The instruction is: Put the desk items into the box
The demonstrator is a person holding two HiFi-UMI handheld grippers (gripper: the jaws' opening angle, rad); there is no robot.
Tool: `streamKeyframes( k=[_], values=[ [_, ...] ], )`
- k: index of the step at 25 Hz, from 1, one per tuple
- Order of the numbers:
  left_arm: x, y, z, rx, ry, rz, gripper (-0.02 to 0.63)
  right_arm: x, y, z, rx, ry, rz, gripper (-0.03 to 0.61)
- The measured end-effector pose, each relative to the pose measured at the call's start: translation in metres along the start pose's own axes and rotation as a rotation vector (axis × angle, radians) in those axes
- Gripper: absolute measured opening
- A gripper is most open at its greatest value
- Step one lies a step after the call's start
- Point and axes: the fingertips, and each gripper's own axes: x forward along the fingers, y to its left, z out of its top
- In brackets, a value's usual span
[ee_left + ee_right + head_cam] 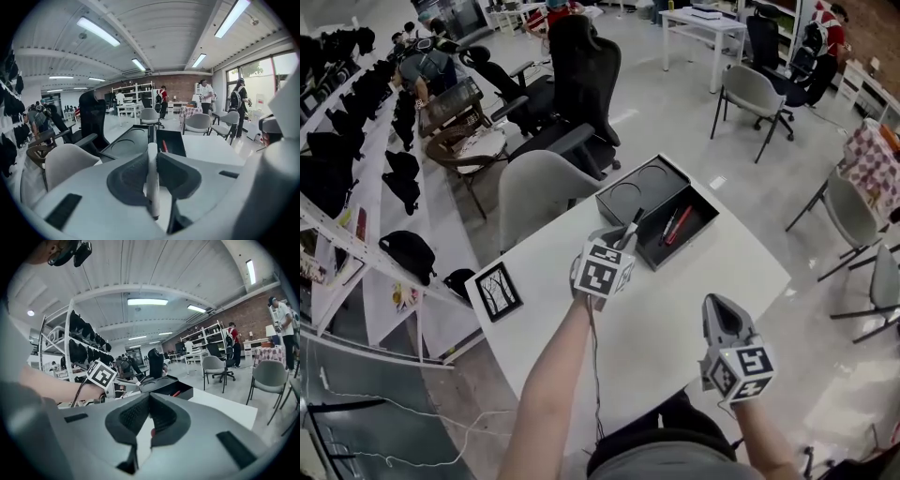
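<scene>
**Grip state.** L gripper [620,243] [152,154]: jaws clamped on pen [633,225] [153,185], gripped approx. mid-length. R gripper [721,306] [149,403]: jaws pressed together, nothing seen held. It sits low over the table [712,272] at the near-right side, well apart from the box.

**Key relation.** Box [689,242] [177,146] lies directly ahead of the L gripper. The pen's long axis runs along the gripper's pointing line, dark end toward the box. In the head view that end overlaps the box's near-left edge. In the left gripper view it lines up with the divider, and the open compartment is slightly to the right.

**Contents.** Red pen [679,225] lies lengthwise in the open compartment, beside a dark one.

**Assessment.**
- The L hand is far nearer, so insertion falls to it.
- The pen prob. needs a small shift right, and its axis turned parallel to the compartment's length, before release.

**Remaining.** Frame [498,292] lies flat at the table's left corner, nearer the L hand.
</scene>
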Motion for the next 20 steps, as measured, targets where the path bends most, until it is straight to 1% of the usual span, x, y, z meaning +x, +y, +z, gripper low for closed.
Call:
streamKeyframes(
  k=[6, 15, 20],
  values=[
    [0.025, -0.021, 0.013, 0.022, 0.023, -0.024, 0.069, -0.005, -0.021, 0.005, 0.016, -0.005, -0.015, 0.003],
    [0.061, -0.036, 0.017, 0.07, 0.08, -0.045, 0.069, -0.009, -0.051, 0.009, 0.031, -0.011, -0.042, 0.003],
    [0.082, -0.049, 0.018, 0.075, 0.12, -0.074, 0.069, -0.008, -0.067, 0.007, 0.033, -0.005, -0.056, 0.003]
  ],
)
